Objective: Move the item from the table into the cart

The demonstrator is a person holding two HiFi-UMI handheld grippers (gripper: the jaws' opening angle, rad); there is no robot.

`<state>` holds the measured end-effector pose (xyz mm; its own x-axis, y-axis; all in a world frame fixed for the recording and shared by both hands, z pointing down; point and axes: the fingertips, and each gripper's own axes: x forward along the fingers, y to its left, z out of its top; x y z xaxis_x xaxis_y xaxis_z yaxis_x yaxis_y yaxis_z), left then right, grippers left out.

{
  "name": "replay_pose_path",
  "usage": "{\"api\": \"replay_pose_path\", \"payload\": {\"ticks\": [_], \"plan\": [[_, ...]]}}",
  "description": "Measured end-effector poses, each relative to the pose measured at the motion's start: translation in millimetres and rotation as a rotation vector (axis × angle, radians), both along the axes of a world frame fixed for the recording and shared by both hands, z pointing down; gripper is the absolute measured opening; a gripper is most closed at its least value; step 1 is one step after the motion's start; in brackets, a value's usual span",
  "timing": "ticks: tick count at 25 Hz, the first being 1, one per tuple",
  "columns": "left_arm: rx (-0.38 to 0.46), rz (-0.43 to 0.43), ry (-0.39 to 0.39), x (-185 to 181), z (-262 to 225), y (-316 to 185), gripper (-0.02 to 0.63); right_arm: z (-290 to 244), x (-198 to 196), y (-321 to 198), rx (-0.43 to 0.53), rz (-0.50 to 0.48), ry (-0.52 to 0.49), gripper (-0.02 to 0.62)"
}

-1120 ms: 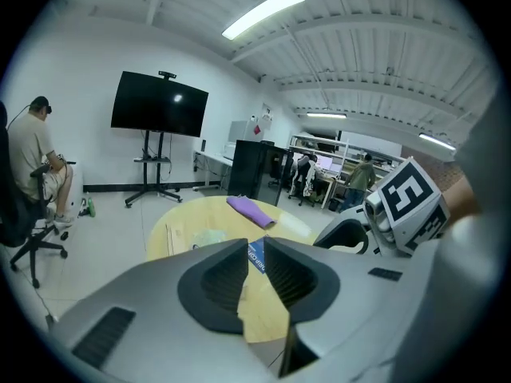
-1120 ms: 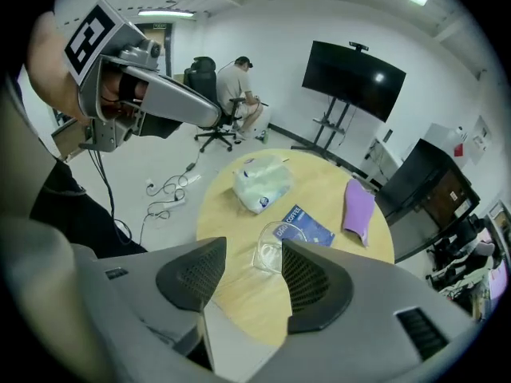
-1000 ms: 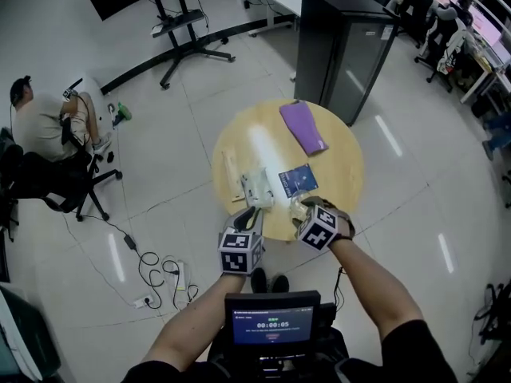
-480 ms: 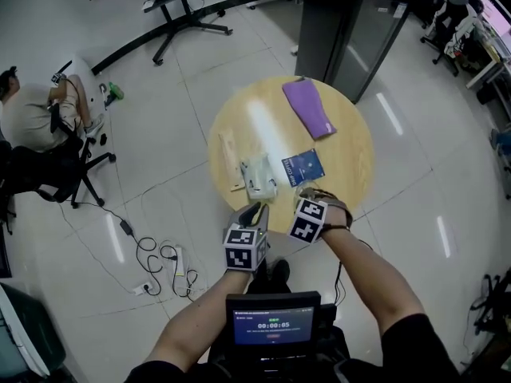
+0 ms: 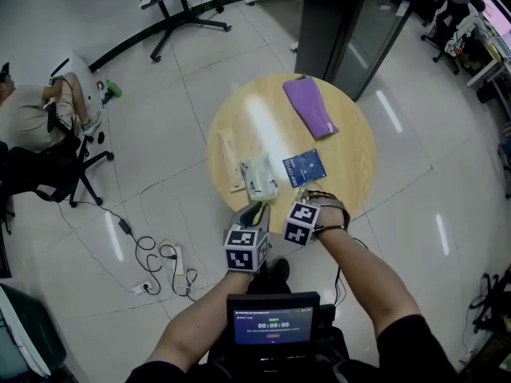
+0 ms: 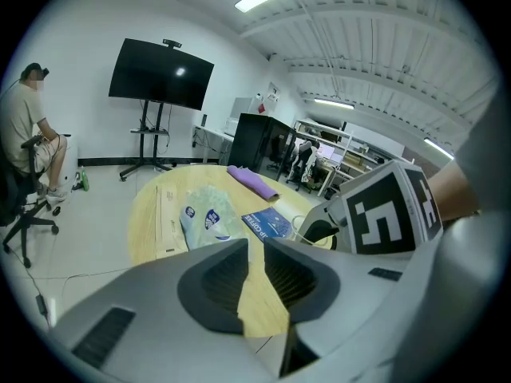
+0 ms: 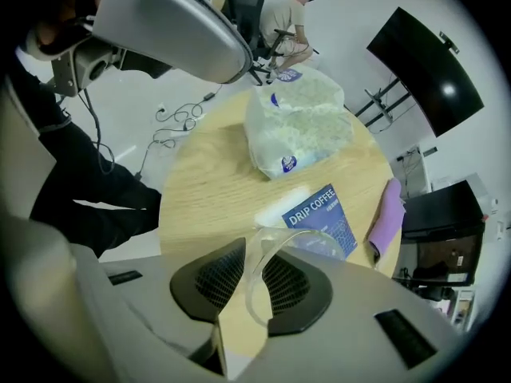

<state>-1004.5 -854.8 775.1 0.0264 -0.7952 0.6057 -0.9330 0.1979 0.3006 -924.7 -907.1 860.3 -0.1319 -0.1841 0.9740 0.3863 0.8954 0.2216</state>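
Observation:
A round wooden table (image 5: pixel 351 158) bears a purple cloth (image 5: pixel 308 107), a blue drip-coffee packet (image 5: pixel 303 167), a clear bag of pale contents (image 5: pixel 259 176) and a long beige packet (image 5: pixel 231 159). At the near edge my right gripper (image 7: pixel 254 274) is closing, its pads pressing the wall of a clear plastic cup (image 7: pixel 307 242). In the head view the right gripper (image 5: pixel 307 202) sits just below the blue packet. My left gripper (image 5: pixel 255 211) hovers beside it, near the clear bag (image 6: pixel 204 218). The left gripper (image 6: pixel 251 282) is shut with nothing between its jaws.
A tall black cabinet (image 5: pixel 343 22) stands behind the table. At the far left a person sits on an office chair (image 5: pixel 32 126). Cables and a power strip (image 5: pixel 160 266) lie on the floor to the left. A small screen (image 5: pixel 273 321) is mounted right below me.
My right gripper has shifted a little left along the near table edge, closer to the left gripper. The left gripper has barely moved.

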Motion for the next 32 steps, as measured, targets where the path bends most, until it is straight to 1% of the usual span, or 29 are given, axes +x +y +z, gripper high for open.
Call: {"api": "replay_pose_path", "payload": {"ticks": [4, 8, 12, 14, 16, 20, 23, 25, 29, 32], "plan": [[0.005, 0.009, 0.005, -5.1, 2.4, -0.8, 0.075, 2.9, -4.6, -1.5, -0.023, 0.043, -0.012, 0.055], [0.015, 0.019, 0.000, -4.7, -1.3, -0.4, 0.075, 0.9, -0.2, -3.7, -0.060, 0.120, -0.076, 0.024], [0.033, 0.031, -0.007, 1.5, -18.4, -1.2, 0.075, -12.8, 8.4, -4.1, -0.093, 0.204, -0.145, 0.023], [0.044, 0.036, -0.011, 5.3, -26.5, -2.1, 0.075, -23.5, 11.4, -7.4, -0.113, 0.266, -0.202, 0.017], [0.062, 0.047, -0.016, 10.0, -35.3, -4.3, 0.075, -37.9, 14.7, -13.6, -0.140, 0.348, -0.281, 0.017], [0.109, 0.090, -0.022, 28.6, -65.5, -8.7, 0.075, -88.0, 31.5, -20.0, -0.164, 0.478, -0.451, 0.017], [0.148, 0.132, -0.023, 53.0, -99.7, -10.9, 0.074, -142.1, 58.2, -18.8, -0.144, 0.551, -0.576, 0.017], [0.194, 0.182, -0.031, 78.0, -128.5, -20.1, 0.074, -181.4, 86.7, -24.3, -0.098, 0.607, -0.659, 0.017], [0.302, 0.325, -0.050, 145.8, -186.6, -40.6, 0.074, -251.9, 160.1, -34.3, 0.017, 0.746, -0.811, 0.017], [0.364, 0.442, -0.040, 193.2, -223.7, -46.0, 0.074, -297.0, 209.7, -27.2, 0.103, 0.859, -0.919, 0.017]]}}
